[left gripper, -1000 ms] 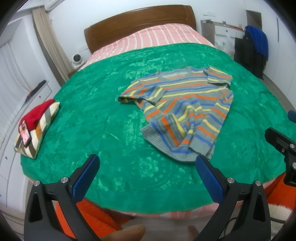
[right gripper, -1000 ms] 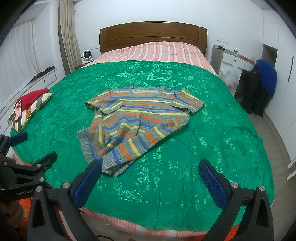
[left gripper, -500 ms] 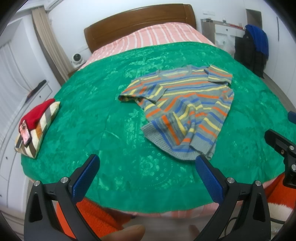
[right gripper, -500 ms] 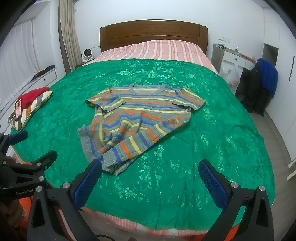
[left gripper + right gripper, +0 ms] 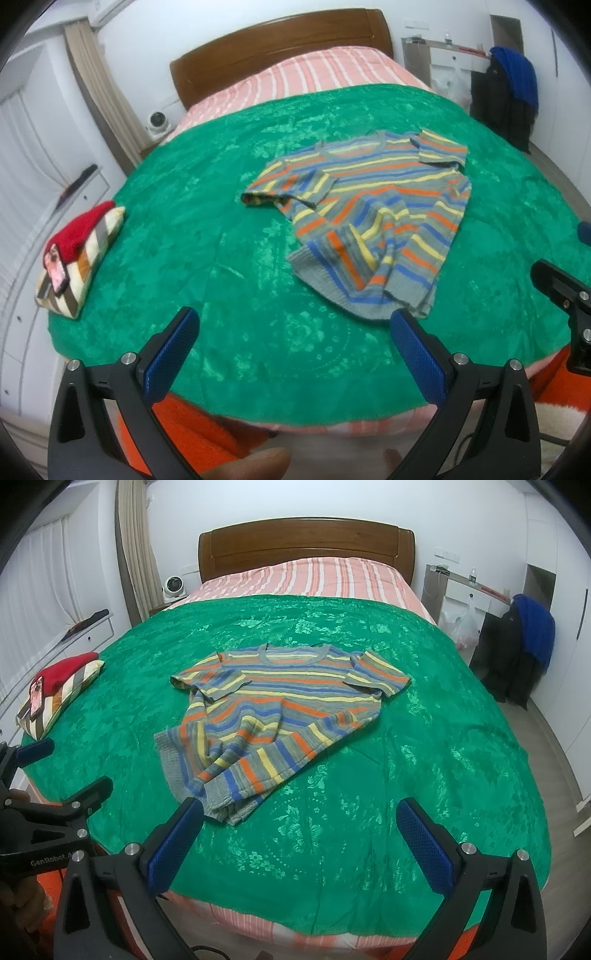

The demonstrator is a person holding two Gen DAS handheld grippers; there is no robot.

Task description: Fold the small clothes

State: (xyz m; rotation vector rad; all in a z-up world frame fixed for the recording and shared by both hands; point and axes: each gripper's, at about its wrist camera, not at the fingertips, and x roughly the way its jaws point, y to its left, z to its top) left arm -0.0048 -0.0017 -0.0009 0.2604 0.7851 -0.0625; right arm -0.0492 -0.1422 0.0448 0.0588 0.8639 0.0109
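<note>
A small striped knit sweater [image 5: 373, 206] in grey, orange, yellow and blue lies rumpled on the green bedspread [image 5: 229, 258], neck toward the headboard, hem bunched toward me. It also shows in the right wrist view [image 5: 273, 716]. My left gripper [image 5: 291, 325] is open and empty above the bed's near edge, short of the hem. My right gripper [image 5: 301, 816] is open and empty, its left fingertip just in front of the bunched hem. The left gripper also shows at the left edge of the right wrist view [image 5: 55, 775].
A striped pillow [image 5: 77, 266] with a red cloth and a phone on it lies at the bed's left edge. The wooden headboard [image 5: 306, 550] is at the far end. A desk and a chair with dark and blue clothes [image 5: 524, 646] stand to the right.
Both grippers have moved slightly forward toward the sweater. Both stay open and the sweater has not moved.
</note>
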